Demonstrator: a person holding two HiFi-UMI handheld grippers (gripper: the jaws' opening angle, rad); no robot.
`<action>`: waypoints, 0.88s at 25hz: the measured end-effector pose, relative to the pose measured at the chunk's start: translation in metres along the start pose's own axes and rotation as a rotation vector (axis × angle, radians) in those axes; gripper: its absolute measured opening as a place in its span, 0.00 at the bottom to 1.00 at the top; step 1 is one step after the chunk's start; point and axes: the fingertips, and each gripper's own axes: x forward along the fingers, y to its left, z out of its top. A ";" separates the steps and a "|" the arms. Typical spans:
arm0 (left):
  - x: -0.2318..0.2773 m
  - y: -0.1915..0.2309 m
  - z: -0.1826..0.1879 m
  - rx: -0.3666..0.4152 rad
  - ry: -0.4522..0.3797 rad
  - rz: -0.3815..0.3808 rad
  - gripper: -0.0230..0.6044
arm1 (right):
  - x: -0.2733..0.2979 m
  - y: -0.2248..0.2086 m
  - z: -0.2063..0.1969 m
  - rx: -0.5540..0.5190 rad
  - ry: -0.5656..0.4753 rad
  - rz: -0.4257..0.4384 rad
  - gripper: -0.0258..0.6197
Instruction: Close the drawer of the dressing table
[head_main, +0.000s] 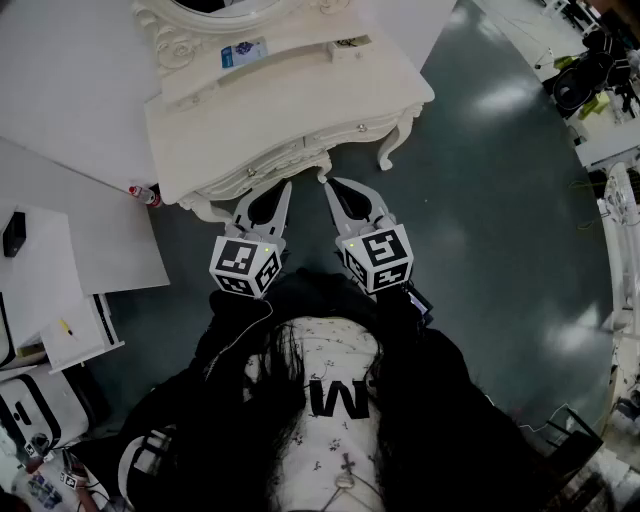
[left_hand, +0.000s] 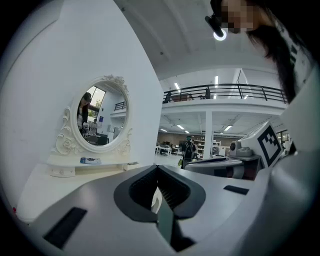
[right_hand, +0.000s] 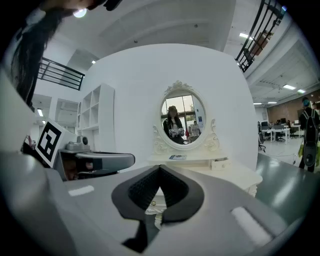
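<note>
The white dressing table (head_main: 250, 110) stands ahead of me, its oval mirror (right_hand: 183, 119) at the back. Its two drawer fronts (head_main: 345, 131) with small knobs look flush with the carved front, though I cannot tell for sure. Both grippers are held side by side just before that front edge. My left gripper (head_main: 287, 184) is shut and holds nothing, with its tips (left_hand: 158, 169) meeting. My right gripper (head_main: 329, 183) is also shut and holds nothing. Below its tips (right_hand: 160, 168), a brass knob (right_hand: 152, 203) shows through the jaw opening.
A small card (head_main: 245, 52) and a little white box (head_main: 350, 45) lie on the tabletop. A red-capped bottle (head_main: 143, 193) sits on the floor by the table's left leg. White boards (head_main: 70, 110) and papers are at the left. Workbenches with cables (head_main: 600, 90) are at the far right.
</note>
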 end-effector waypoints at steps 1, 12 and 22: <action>0.000 0.002 0.000 0.000 0.000 0.000 0.04 | 0.002 0.000 0.000 0.000 0.001 -0.001 0.05; -0.001 0.012 0.001 0.006 0.006 -0.036 0.04 | 0.011 0.000 0.002 0.039 -0.030 -0.039 0.05; -0.012 0.033 -0.008 0.015 0.027 -0.077 0.04 | 0.030 0.017 -0.008 0.071 -0.029 -0.077 0.05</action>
